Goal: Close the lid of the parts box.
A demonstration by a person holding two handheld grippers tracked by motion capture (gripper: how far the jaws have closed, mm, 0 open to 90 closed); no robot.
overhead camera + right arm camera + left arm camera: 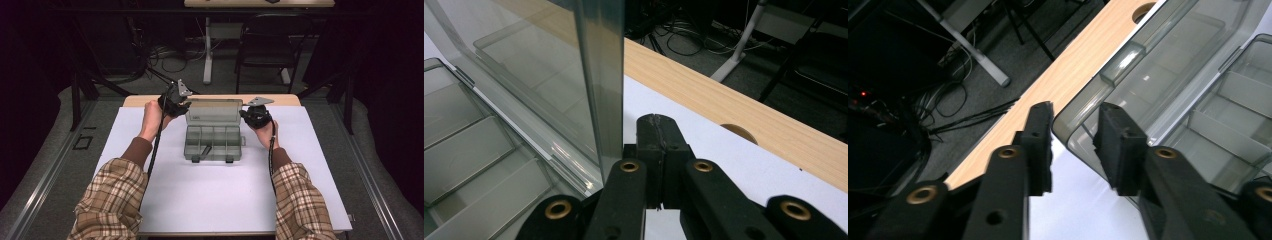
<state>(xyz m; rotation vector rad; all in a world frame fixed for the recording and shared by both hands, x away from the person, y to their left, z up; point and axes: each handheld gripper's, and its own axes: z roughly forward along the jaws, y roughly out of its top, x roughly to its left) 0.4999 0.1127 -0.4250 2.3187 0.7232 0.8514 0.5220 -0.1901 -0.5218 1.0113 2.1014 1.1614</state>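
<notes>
A translucent grey plastic compartment box (212, 142) is lying mid-desk with its hinged lid (213, 111) standing raised, its ribbed dividers forming rectangular cells. The left gripper (1075, 132), jaws partly parted, is straddling the lid's rounded corner without visibly pressing it. The right gripper (658, 131) is sitting pinched fully together, holding nothing, just beside the lid's opposite edge on the white desk (225, 200).

In the high view, the hands and gripper bodies hide both rear corners of the box lid (212, 111). A small dark object (205, 150) in 1 compartment is too small to identify.
</notes>
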